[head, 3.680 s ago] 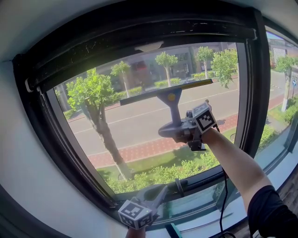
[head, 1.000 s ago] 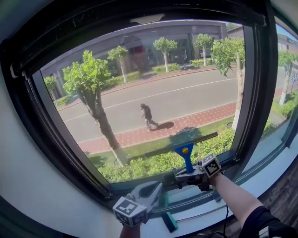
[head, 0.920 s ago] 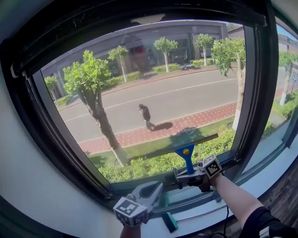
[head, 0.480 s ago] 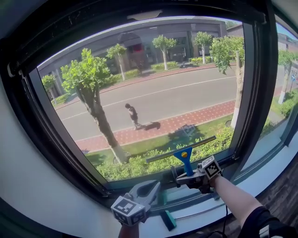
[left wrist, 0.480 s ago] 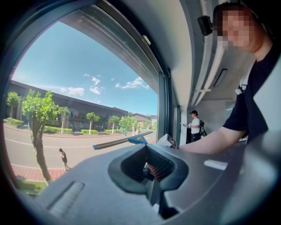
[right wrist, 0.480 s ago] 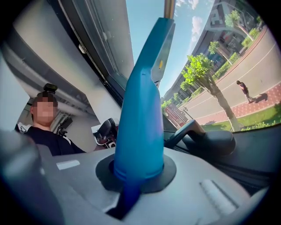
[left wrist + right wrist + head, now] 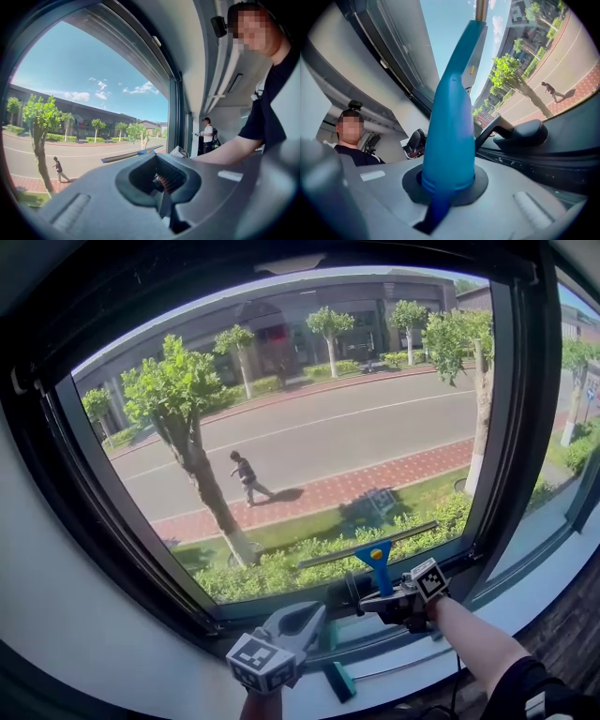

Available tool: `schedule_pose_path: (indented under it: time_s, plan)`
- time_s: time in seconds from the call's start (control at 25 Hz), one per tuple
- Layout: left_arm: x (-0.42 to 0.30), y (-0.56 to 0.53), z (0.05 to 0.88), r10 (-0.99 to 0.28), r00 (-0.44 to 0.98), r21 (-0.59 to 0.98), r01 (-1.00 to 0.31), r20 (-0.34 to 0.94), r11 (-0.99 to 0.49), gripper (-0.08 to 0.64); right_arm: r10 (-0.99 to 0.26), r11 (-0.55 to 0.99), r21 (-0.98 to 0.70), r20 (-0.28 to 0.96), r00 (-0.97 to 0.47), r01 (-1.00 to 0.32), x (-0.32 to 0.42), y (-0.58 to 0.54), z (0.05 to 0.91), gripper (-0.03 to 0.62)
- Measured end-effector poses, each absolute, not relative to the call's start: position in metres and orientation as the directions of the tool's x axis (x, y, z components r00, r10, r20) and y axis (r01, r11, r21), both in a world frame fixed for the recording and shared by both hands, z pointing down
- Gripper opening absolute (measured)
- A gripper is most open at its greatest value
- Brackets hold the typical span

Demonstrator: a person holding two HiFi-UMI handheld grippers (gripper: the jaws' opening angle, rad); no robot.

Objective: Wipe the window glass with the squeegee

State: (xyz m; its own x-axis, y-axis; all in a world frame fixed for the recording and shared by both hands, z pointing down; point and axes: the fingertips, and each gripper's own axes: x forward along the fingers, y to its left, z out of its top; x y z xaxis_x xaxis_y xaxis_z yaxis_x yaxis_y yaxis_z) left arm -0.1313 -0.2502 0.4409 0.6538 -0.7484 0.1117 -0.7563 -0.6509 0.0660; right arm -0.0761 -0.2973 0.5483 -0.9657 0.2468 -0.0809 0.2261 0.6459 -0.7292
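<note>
Squeegee (image 7: 377, 561) — blue handle, yellow dot near the neck and a long dark blade. It sits low on the glass (image 7: 309, 418), right of centre and just above the bottom frame (image 7: 281, 601). The blade is tilted, with its right end higher.

Right gripper (image 7: 392, 598) — clamped on the squeegee's handle, which runs up out of its jaws. The marker cube faces up, and the arm (image 7: 473, 641) enters from lower right.

Left gripper (image 7: 296, 622) — jaws closed with nothing in them. It is held low near the sill (image 7: 534, 582), left of the right gripper and apart from it, and clear of the squeegee.

Green item (image 7: 339, 681) — lies on the sill below the left gripper, joined to a thin pale rod; its kind is not clear.

Outside, through the glass — a tree (image 7: 178, 399) at left, a road (image 7: 375, 432), a red brick path with a walker (image 7: 246, 480), and hedges along the bottom.

Right gripper view only — a dark window handle (image 7: 520, 132) on the frame beside the squeegee, and a seated person at lower left.

Left gripper view only — blue sky with small clouds, and a second person (image 7: 206, 136) standing further along the room. The squeegee's blade shows here as a dark bar beyond the jaws.
</note>
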Motion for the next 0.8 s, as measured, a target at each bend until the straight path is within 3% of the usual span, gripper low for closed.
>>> schedule_pose_path:
  time_s: [0.48,0.8]
  plan:
    - [-0.13,-0.246,0.446,-0.754,0.647,0.07,-0.762,0.115,-0.643,0.002,0.255,0.504,-0.815,-0.178,-0.95,0.288,-0.07,-0.286,0.549,0.006]
    - [-0.132,-0.245,0.446,-0.759,0.64,0.083,-0.768,0.117,-0.635,0.002,0.256,0.485,-0.828,-0.175,-0.951,0.283,-0.067,-0.286,0.554,0.006]
